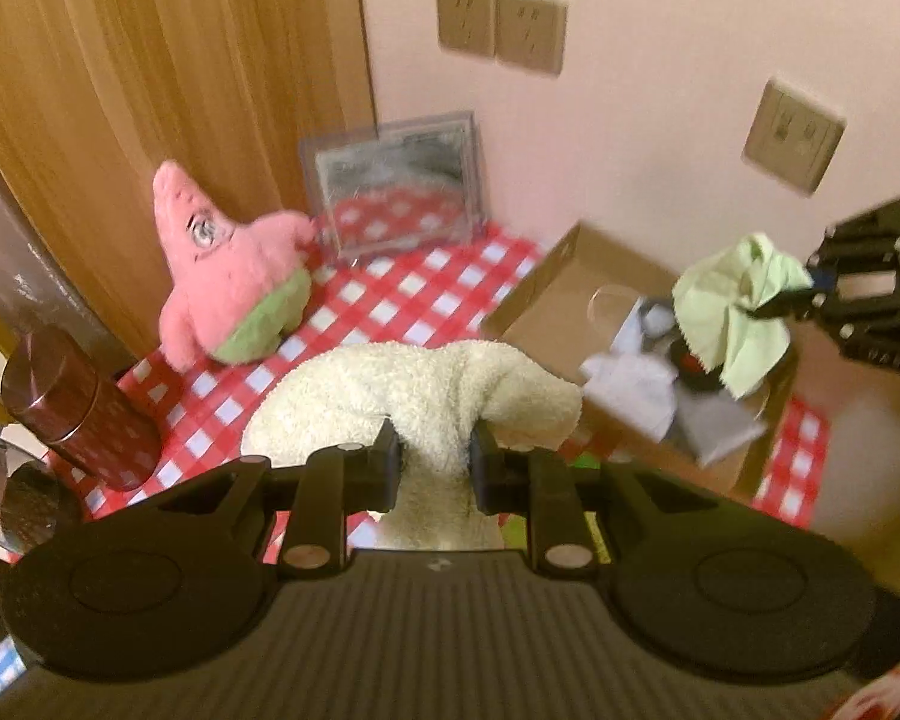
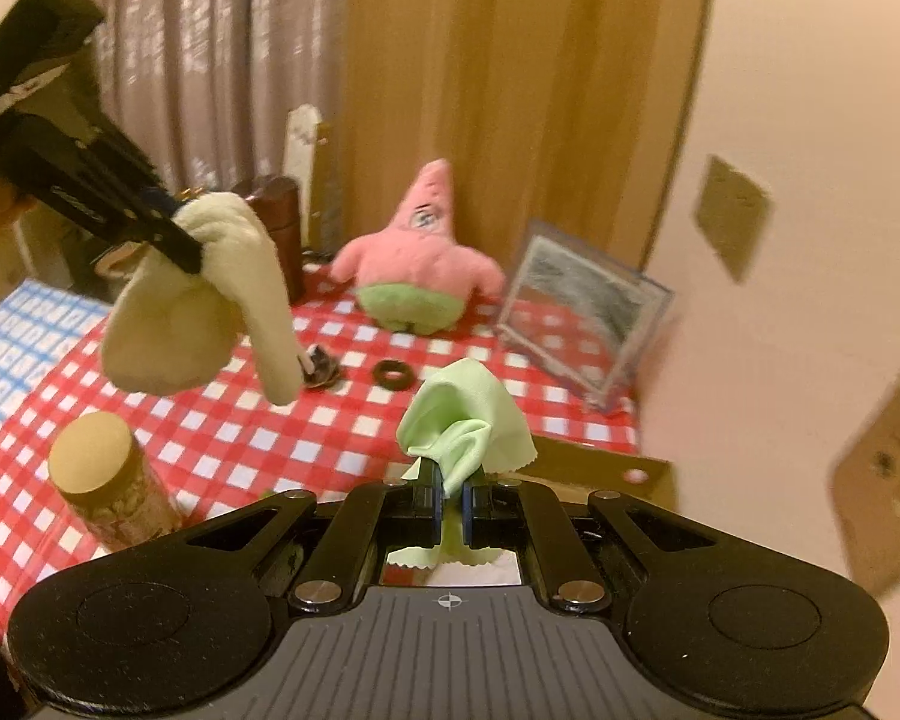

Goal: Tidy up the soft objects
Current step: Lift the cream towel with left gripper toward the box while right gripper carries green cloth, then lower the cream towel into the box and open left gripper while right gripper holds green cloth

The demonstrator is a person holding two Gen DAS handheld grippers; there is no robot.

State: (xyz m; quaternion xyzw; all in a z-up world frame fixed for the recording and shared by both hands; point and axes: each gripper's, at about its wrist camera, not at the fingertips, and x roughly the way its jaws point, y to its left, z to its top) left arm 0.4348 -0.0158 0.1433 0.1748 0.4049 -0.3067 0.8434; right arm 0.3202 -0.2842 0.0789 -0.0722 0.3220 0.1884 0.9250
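Observation:
My left gripper (image 1: 432, 456) is shut on a cream terry towel (image 1: 414, 384), which hangs above the red checked tablecloth (image 1: 390, 294); from the right wrist view the same towel (image 2: 210, 300) dangles from that gripper (image 2: 186, 246) at the upper left. My right gripper (image 2: 450, 510) is shut on a light green cloth (image 2: 468, 420). In the left wrist view this green cloth (image 1: 738, 306) hangs from the right gripper (image 1: 768, 309) over a cardboard box (image 1: 546, 282). A pink star-shaped plush toy (image 1: 228, 276) (image 2: 420, 264) stands at the back of the table.
The box holds white and grey cloths (image 1: 636, 384). A clear framed panel (image 1: 396, 186) (image 2: 582, 318) leans on the wall. A dark red tin (image 1: 72, 402), a cork-lidded jar (image 2: 108, 480), a black ring (image 2: 390, 372) and a small dark object (image 2: 321, 372) are on the table.

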